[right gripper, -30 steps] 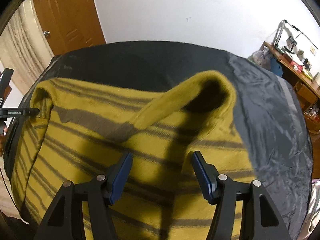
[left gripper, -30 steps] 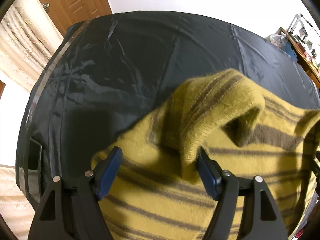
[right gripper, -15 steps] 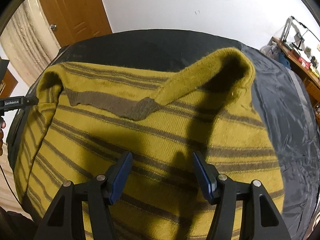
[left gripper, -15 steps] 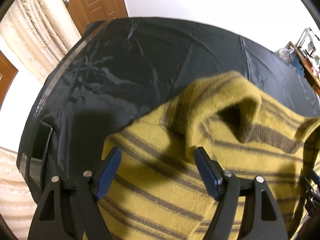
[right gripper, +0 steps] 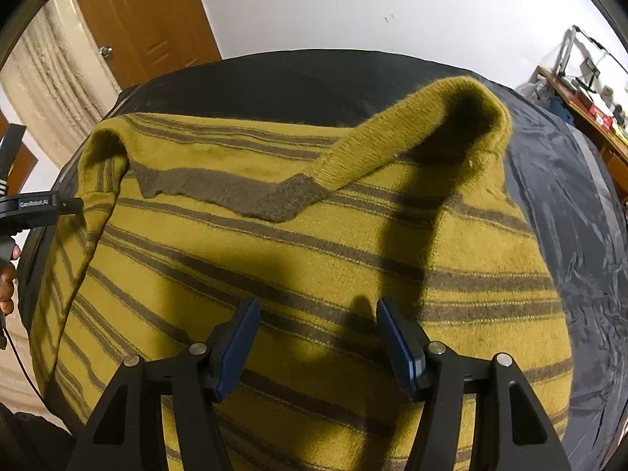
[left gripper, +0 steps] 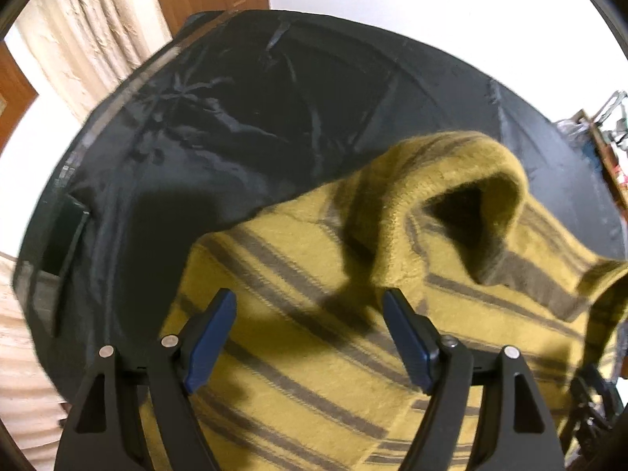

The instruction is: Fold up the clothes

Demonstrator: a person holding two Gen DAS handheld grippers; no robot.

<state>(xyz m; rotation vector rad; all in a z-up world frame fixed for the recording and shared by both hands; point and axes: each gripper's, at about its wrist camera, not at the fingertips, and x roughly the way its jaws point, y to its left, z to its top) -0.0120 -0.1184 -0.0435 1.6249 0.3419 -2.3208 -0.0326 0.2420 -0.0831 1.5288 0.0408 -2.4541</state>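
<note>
— Where is the sweater (right gripper: pixel 298 267) lying?

— Spread across the dark sheet (left gripper: pixel 243 125) that covers the work surface. It is mustard yellow with brown stripes, and it fills most of the right wrist view. One ribbed sleeve (right gripper: pixel 396 149) is folded diagonally across the upper body, with its far end bulging up into a rounded hump near the sheet's far side.

— And the left gripper (left gripper: pixel 309 335)?

— Its blue pads (left gripper: pixel 212 337) stand wide apart above the sweater's near left part — nothing is pinched between them, only striped knit showing below. In the right wrist view the same tool comes in at the left edge, its tip at the sweater's folded left corner; whether it touches the cloth there I cannot tell. A hand (right gripper: pixel 8 274) shows just below it.

— The right gripper (right gripper: pixel 316 339)?

— Also parted, though less widely. Its fingers (right gripper: pixel 396 337) hang over the lower middle of the sweater, and a shadow runs between them up towards the sleeve. No fabric sits in the gap.

— Anything else around?

— A wooden door (right gripper: pixel 145 23) and a pale curtain (left gripper: pixel 94 27) behind the sheet, a white wall, and a cluttered desk (right gripper: pixel 588 106) off to the right.
</note>
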